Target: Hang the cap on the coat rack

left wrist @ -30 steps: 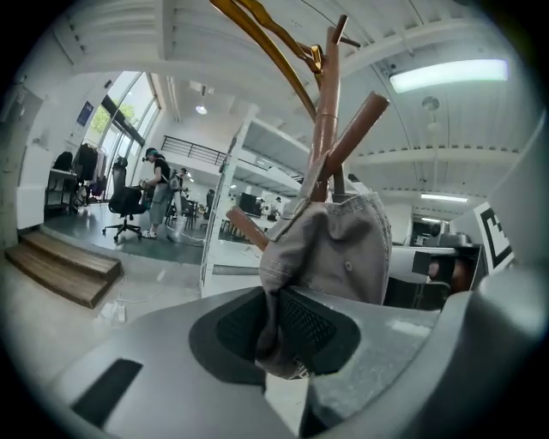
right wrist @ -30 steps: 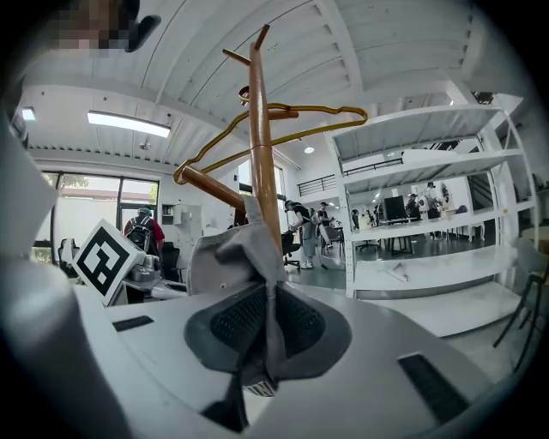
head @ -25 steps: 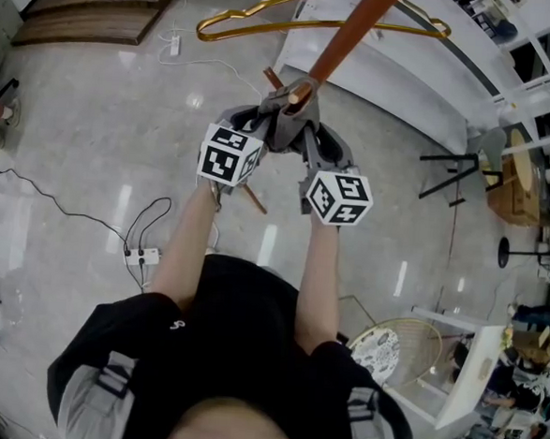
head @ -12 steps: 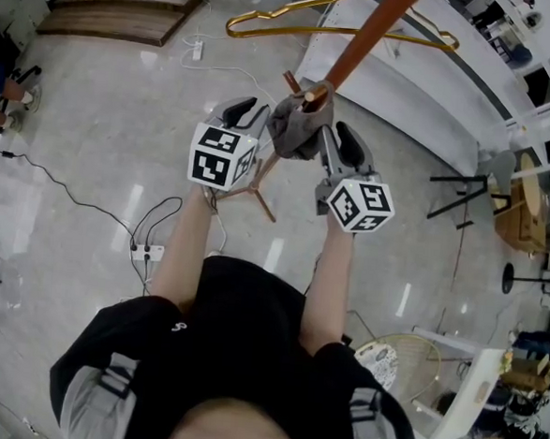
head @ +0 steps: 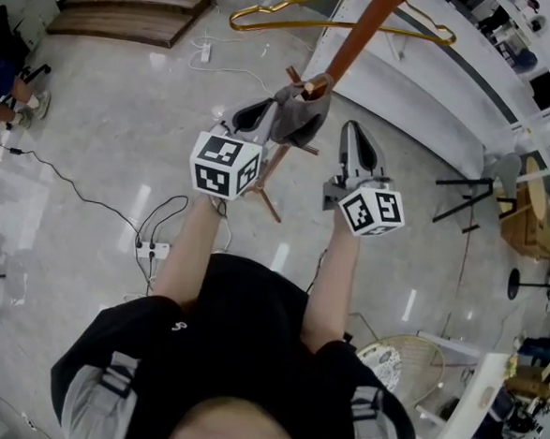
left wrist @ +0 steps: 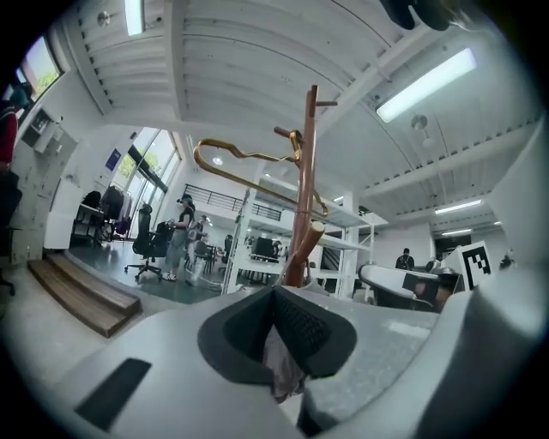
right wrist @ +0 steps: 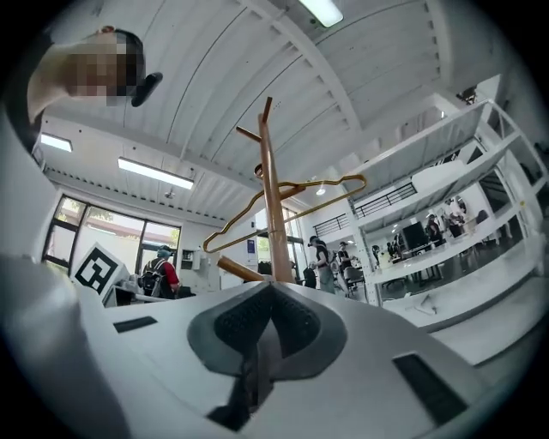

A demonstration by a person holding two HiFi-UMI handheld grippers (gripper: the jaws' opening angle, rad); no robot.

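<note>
A grey cap hangs over a low peg of the brown wooden coat rack. My left gripper sits against the cap's left side. Its jaws are shut, with a fold of pale cap fabric caught between the pads, below the left gripper tips. My right gripper is to the right of the cap, apart from it. In its own view the right gripper is shut with nothing in it. The rack's pole rises just beyond both jaws.
A golden wire hanger hangs higher up the rack. The rack's legs spread on the floor below my hands. A power strip with cables lies at left, a wooden platform further off, and white shelving at right.
Both grippers were at the cap a second ago. The right one has let go and drawn down and to the right; the cap stays on the peg, with the left gripper beside it.
</note>
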